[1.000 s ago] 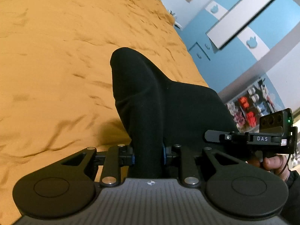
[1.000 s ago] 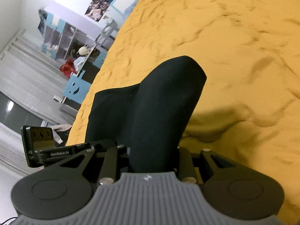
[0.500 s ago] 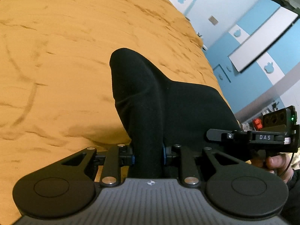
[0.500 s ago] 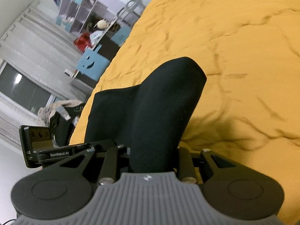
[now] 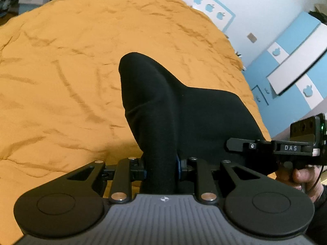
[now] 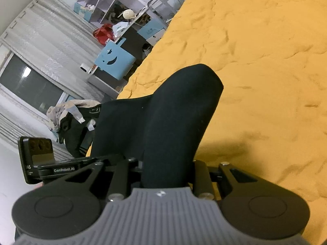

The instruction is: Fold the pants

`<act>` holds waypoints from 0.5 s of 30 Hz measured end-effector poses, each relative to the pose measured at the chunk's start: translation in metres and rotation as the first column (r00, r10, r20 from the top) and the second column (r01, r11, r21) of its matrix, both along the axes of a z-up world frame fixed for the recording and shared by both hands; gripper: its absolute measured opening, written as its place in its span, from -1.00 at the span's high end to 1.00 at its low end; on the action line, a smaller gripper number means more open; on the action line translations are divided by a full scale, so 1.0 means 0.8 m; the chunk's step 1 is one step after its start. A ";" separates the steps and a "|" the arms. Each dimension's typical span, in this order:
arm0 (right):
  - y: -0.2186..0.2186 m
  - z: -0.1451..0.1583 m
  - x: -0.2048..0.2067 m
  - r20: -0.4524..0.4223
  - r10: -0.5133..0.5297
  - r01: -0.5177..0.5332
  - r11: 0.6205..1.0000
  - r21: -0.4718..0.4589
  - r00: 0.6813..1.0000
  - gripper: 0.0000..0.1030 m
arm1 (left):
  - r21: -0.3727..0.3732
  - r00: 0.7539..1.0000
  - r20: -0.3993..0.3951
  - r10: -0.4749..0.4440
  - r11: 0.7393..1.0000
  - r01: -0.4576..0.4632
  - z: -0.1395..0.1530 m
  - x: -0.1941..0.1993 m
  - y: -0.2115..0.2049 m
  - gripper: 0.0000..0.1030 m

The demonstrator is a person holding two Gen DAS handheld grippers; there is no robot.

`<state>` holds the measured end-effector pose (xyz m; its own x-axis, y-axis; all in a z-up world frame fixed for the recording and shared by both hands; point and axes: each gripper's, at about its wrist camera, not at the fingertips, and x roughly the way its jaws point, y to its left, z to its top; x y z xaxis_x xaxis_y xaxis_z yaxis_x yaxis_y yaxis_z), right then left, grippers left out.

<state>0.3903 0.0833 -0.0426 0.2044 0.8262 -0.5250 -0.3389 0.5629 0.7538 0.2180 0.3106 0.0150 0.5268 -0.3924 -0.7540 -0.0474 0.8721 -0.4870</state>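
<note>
A wide orange bedspread (image 5: 67, 77), soft and creased with shallow wrinkles, fills most of both views. Over it hang the black pants (image 5: 155, 112), a smooth matte fabric raised off the bedspread, with a rounded fold standing up in front of each camera and a flatter sheet of cloth stretched between the two tools. The left gripper (image 5: 160, 166) is clamped on one bunched edge of the pants, the cloth squeezed between its blue-lined fingers. The right gripper (image 6: 168, 169) is likewise clenched on the pants (image 6: 173, 118), its fingers hidden by the fabric.

Only the left view shows the blue and white cabinets (image 5: 294, 65) with apple cut-outs, and the person's hand (image 5: 302, 176) gripping the right tool's handle. Only the right view shows pale curtains (image 6: 40, 40), a blue chair back (image 6: 114, 63) with a smiling face, open shelves (image 6: 106, 0) and a heap of clothes (image 6: 71, 118) past the edge of the bedspread (image 6: 265, 61).
</note>
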 end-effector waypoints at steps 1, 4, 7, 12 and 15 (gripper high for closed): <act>0.009 -0.013 0.003 -0.018 -0.005 0.005 1.000 -0.002 1.000 0.63 | -0.003 1.000 -0.014 0.008 1.000 -0.008 -0.010 0.004 0.006 0.49; 0.034 -0.055 0.014 -0.061 -0.014 0.013 1.000 -0.020 0.998 0.63 | 0.000 0.998 -0.062 0.023 1.000 -0.023 -0.050 0.017 0.014 0.49; 0.046 -0.103 0.021 -0.118 -0.037 0.034 0.999 -0.026 0.992 0.63 | -0.019 0.993 -0.111 0.040 0.999 -0.042 -0.094 0.026 0.021 0.49; 0.053 -0.167 0.024 -0.188 -0.064 0.058 0.997 -0.041 0.980 0.59 | -0.053 0.984 -0.165 0.073 0.995 -0.082 -0.147 0.031 0.034 0.46; 0.042 -0.191 0.025 -0.223 -0.084 0.080 0.996 -0.027 0.971 0.44 | -0.090 0.982 -0.165 0.094 0.990 -0.110 -0.166 0.030 0.041 0.31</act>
